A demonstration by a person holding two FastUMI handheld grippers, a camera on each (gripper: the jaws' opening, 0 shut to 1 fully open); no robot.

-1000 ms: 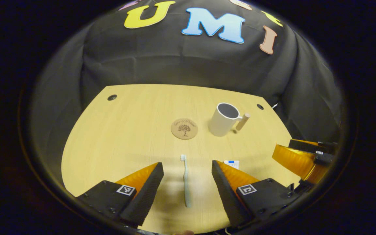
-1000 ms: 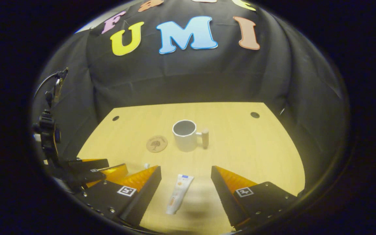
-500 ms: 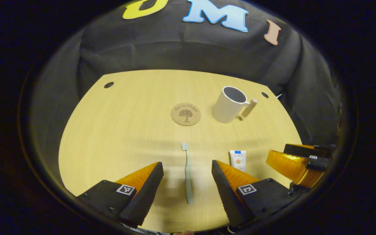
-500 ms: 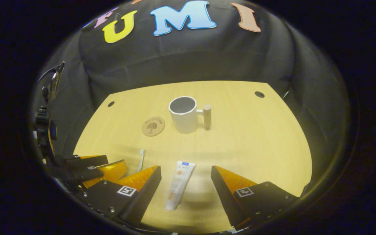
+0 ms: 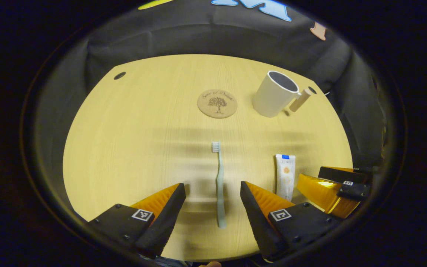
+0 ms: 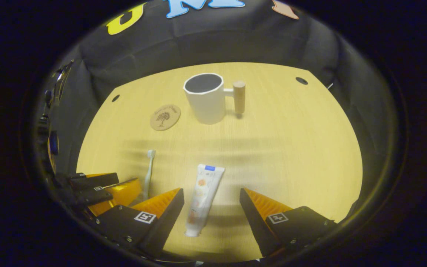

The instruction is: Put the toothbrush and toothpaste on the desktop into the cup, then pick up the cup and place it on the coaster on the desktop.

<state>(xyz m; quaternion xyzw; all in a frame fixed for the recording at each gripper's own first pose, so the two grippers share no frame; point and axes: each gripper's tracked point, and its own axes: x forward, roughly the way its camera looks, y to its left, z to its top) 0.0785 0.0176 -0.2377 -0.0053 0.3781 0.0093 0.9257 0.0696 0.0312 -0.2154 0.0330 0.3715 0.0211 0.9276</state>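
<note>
A pale green toothbrush (image 5: pixel 219 185) lies flat on the wooden desktop (image 5: pixel 135 126), its handle between the fingers of my open left gripper (image 5: pixel 212 190), which hovers over it. A white toothpaste tube (image 6: pixel 201 196) lies between the fingers of my open right gripper (image 6: pixel 211 194). The white cup (image 6: pixel 205 97) with a wooden handle stands upright at the back. A round cork coaster (image 6: pixel 165 116) lies to its left. In the left gripper view the toothpaste (image 5: pixel 285 175), cup (image 5: pixel 275 94), coaster (image 5: pixel 217 103) and right gripper (image 5: pixel 332 185) show. In the right gripper view the toothbrush (image 6: pixel 149 171) and left gripper (image 6: pixel 98 187) show.
Two dark cable holes (image 6: pixel 301 80) (image 6: pixel 115 98) sit near the desktop's back corners. Black cloth walls the booth behind and beside the desk. A stand with cables (image 6: pixel 52 111) is at the far left in the right gripper view.
Both grippers have moved down and forward over the desk, staying open. The toothbrush and toothpaste now reach farther in between their fingers. No object has moved.
</note>
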